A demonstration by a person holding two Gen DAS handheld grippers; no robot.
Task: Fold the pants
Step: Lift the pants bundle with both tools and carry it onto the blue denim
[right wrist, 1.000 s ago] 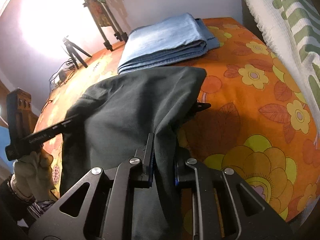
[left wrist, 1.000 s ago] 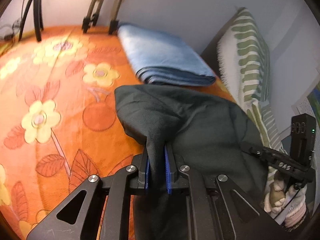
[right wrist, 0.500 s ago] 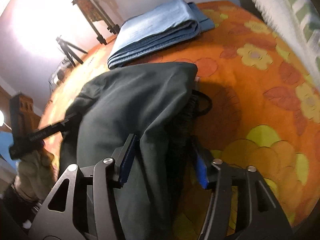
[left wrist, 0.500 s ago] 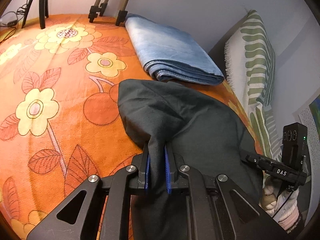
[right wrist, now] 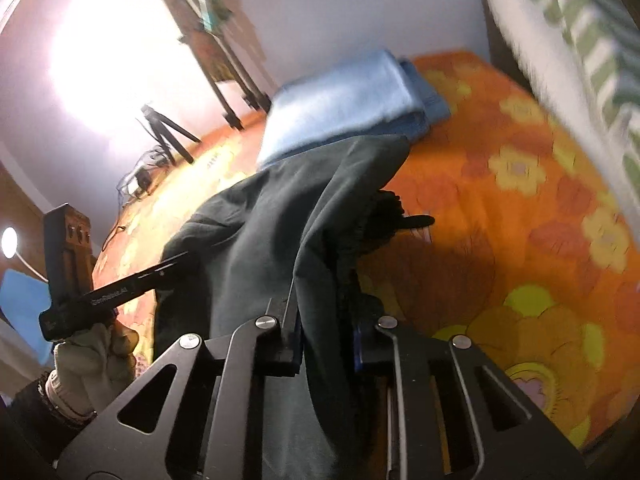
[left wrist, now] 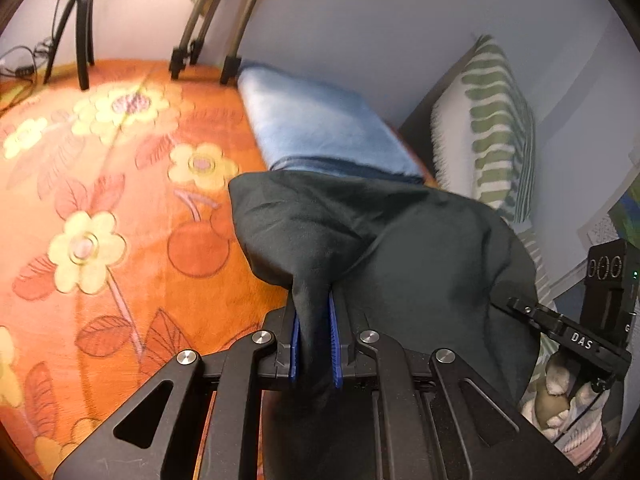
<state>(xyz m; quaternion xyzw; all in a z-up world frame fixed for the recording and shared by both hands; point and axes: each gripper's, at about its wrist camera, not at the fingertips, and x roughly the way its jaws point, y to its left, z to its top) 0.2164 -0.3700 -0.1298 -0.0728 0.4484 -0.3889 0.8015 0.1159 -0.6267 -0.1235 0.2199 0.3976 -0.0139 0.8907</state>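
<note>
I had the left gripper (left wrist: 314, 332) clamped on a pinch of the dark green-black soft cotton pants (left wrist: 360, 240), blue pads tight on both sides of the cloth. The pants were bunched and raised off the orange bedspread with yellow flowers (left wrist: 100, 200), draping from the pinch toward the far edge. That far edge hung just in front of the folded light-blue denim stack (left wrist: 320, 132), which lay on the bedspread behind the pants, against the wall.

The jaws of my right gripper (right wrist: 326, 332) were closing, with a thick fold of the same pants (right wrist: 260, 248) between them; the cloth filled the gap and the pads pressed on it. A black drawstring loop (right wrist: 412, 222) poked out of the pants on the side away from the left gripper, over the bedspread (right wrist: 520, 240). The denim stack (right wrist: 348, 108) sat beyond the pants here too, blurred.

The white-and-green striped fringed pillow (left wrist: 492, 128) stood propped right of the pants, by the headboard. Black tripod legs (left wrist: 82, 40) stood on the bedspread well left of the denim stack, near the wall.

From the right wrist view I saw my left hand (right wrist: 92, 360) in a pale knit glove holding the other tool, left of the pants. In the left wrist view the right gloved hand (left wrist: 560, 388) showed low, right of the pants.
</note>
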